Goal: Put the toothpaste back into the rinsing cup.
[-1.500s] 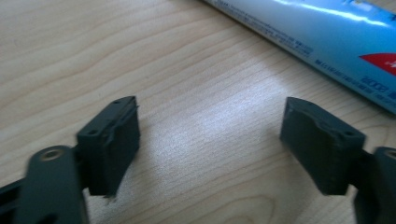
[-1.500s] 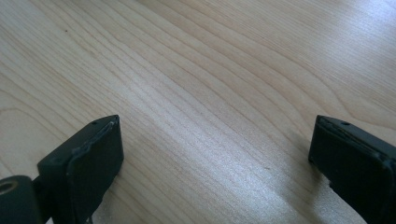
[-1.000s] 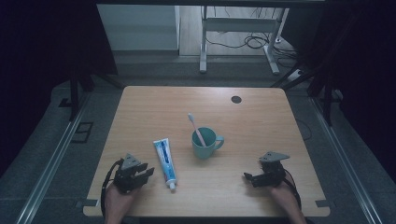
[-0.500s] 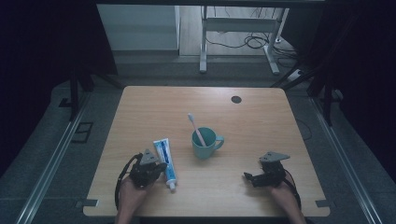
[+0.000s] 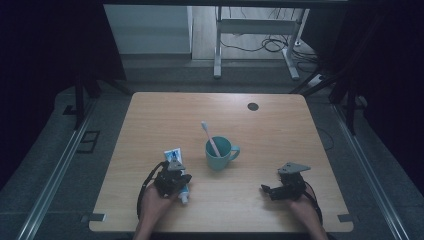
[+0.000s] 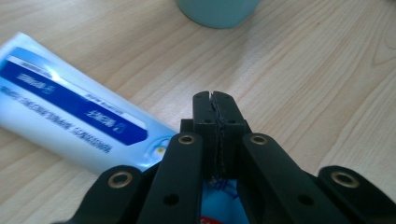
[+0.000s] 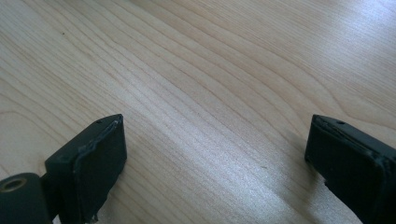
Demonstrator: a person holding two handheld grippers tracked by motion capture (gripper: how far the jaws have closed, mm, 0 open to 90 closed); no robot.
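Note:
A white and blue toothpaste tube [image 5: 172,154] [image 6: 70,107] lies on the wooden table [image 5: 280,130], left of a teal mug [image 5: 219,154] [image 6: 217,9] with a white toothbrush [image 5: 210,137] standing in it. My left gripper [image 5: 181,177] [image 6: 215,100] sits over the near end of the tube with its jaws pressed together and nothing between them; the tube runs underneath. Near the table's front right, my right gripper [image 5: 265,190] [image 7: 215,140] rests low over bare wood, its jaws wide open and pointing left.
A small dark round grommet [image 5: 253,106] is set in the table near the far edge. Beyond the table stand metal desk legs [image 5: 218,50] and cables on the floor. Bare wood lies between the mug and the right gripper.
The left hand has carried its gripper rightward and forward, from beside the tube to over its near end. The right gripper has stayed put.

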